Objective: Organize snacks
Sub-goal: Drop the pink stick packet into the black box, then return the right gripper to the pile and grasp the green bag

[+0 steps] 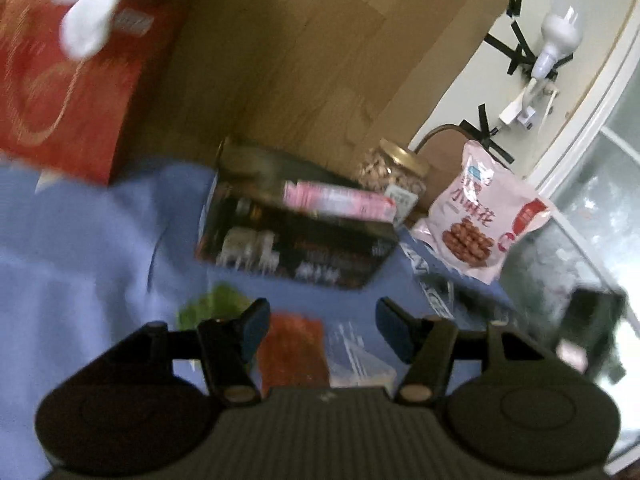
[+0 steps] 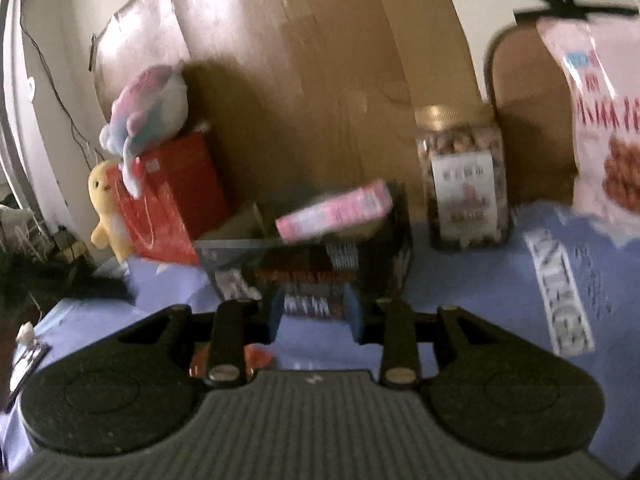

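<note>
A dark open box [image 1: 296, 240] [image 2: 320, 264] stands on the blue cloth with a pink snack box [image 1: 336, 200] [image 2: 336, 210] lying across its top. A nut jar with a gold lid [image 1: 394, 172] [image 2: 464, 192] and a pink snack bag [image 1: 484, 216] [image 2: 600, 120] stand to its right. My left gripper [image 1: 320, 328] is open and empty above an orange packet [image 1: 292, 348], a green packet [image 1: 212, 304] and a clear packet [image 1: 360, 356]. My right gripper [image 2: 316, 312] is open and empty in front of the dark box.
A red bag [image 1: 60, 80] [image 2: 172, 200] with a pastel plush toy [image 2: 148, 108] on it stands left of the box, a yellow plush [image 2: 106, 208] beside it. Cardboard [image 2: 300, 60] backs the table. A dark object [image 1: 592, 320] sits at the right edge.
</note>
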Action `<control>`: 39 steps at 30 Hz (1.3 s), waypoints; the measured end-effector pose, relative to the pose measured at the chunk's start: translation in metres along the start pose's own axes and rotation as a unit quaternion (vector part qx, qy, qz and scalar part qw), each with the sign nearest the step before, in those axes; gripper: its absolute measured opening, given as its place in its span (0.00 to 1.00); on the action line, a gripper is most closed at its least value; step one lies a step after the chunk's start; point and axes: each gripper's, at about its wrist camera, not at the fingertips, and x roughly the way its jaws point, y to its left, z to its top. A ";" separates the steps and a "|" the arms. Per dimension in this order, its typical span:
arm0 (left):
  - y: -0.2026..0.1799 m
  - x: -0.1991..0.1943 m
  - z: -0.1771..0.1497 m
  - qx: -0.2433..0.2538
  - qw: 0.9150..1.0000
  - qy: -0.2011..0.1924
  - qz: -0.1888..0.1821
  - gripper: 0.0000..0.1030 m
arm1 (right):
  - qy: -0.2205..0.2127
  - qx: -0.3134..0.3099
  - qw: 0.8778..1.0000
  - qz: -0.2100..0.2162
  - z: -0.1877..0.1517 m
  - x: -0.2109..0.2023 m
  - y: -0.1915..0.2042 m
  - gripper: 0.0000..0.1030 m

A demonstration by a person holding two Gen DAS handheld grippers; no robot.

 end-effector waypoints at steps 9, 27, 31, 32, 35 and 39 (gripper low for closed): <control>0.023 -0.058 -0.054 -0.030 0.999 -0.009 0.025 0.63 | 0.013 0.039 0.995 -0.087 0.051 0.063 -0.029 0.23; 0.023 -0.040 -0.076 -0.047 0.999 0.026 0.000 0.63 | 0.113 0.012 0.987 0.111 -0.039 -0.025 0.028 0.25; 0.024 -0.022 -0.076 -0.040 0.998 0.038 0.022 0.63 | 0.140 -0.038 0.982 0.121 -0.072 -0.045 0.061 0.32; 0.025 -0.016 -0.076 -0.040 0.998 0.044 0.026 0.63 | 0.137 -0.074 0.982 0.110 -0.076 -0.049 0.073 0.41; 0.027 0.000 -0.071 -0.032 0.997 0.056 0.029 0.64 | 0.128 -0.148 0.976 0.097 -0.091 -0.054 0.102 0.49; 0.023 0.016 -0.065 -0.019 0.997 0.056 0.041 0.71 | 0.149 -0.177 0.969 0.084 -0.096 -0.034 0.112 0.50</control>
